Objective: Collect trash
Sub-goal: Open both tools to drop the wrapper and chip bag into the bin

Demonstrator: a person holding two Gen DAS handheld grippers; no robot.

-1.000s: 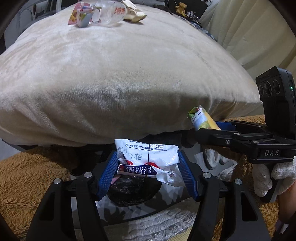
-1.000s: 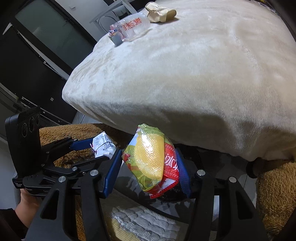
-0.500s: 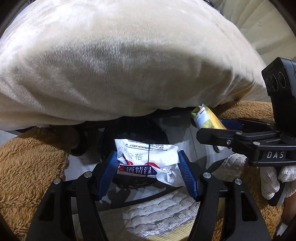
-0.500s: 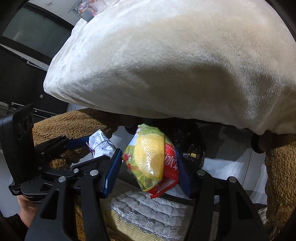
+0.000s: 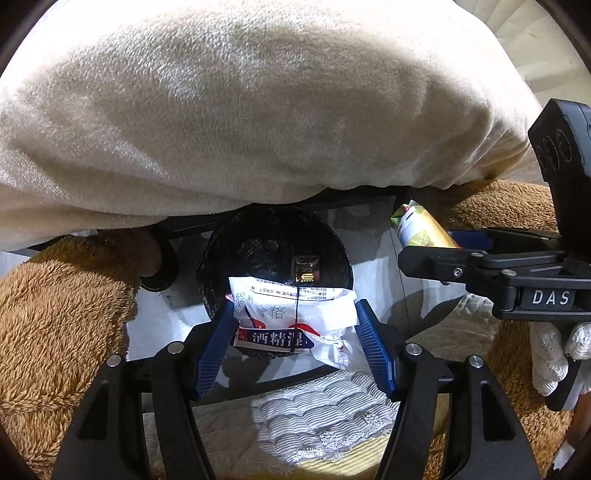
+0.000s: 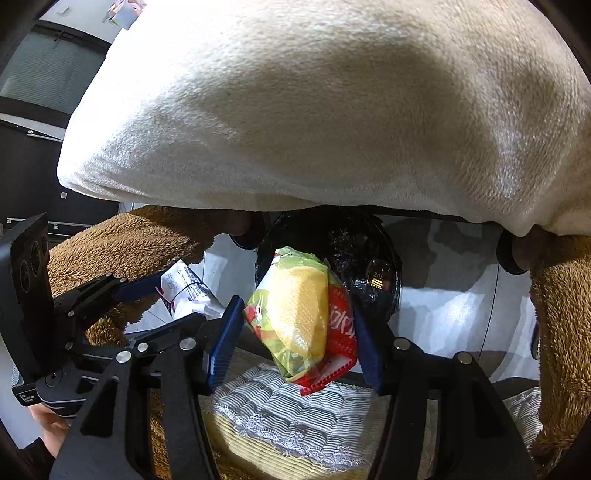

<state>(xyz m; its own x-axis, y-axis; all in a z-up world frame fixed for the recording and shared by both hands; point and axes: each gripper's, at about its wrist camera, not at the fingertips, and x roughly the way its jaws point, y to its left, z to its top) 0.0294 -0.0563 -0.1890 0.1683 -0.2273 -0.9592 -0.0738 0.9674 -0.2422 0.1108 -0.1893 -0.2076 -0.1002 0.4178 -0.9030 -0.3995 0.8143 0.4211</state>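
Note:
My left gripper (image 5: 295,325) is shut on a white wet-wipe packet (image 5: 291,314) with red and blue print, held just above a round black trash bin (image 5: 273,240) lined with a black bag. My right gripper (image 6: 295,321) is shut on a yellow, green and red snack wrapper (image 6: 301,317), held beside the bin (image 6: 351,236). The wrapper shows in the left wrist view (image 5: 421,229) to the right of the bin. The packet shows in the right wrist view (image 6: 188,288) at left. A small dark wrapper (image 5: 306,271) lies inside the bin.
A cream blanket-covered cushion (image 5: 258,110) overhangs the bin from above. Brown fuzzy fabric (image 5: 55,325) lies on both sides. A grey striped lace-edged cloth (image 5: 325,417) is below the grippers. More litter (image 6: 123,11) sits far back on the cushion.
Both grippers have dropped below the cushion edge and tilted down toward the bin. The bin has come into fuller view under the packet. Both items stay gripped.

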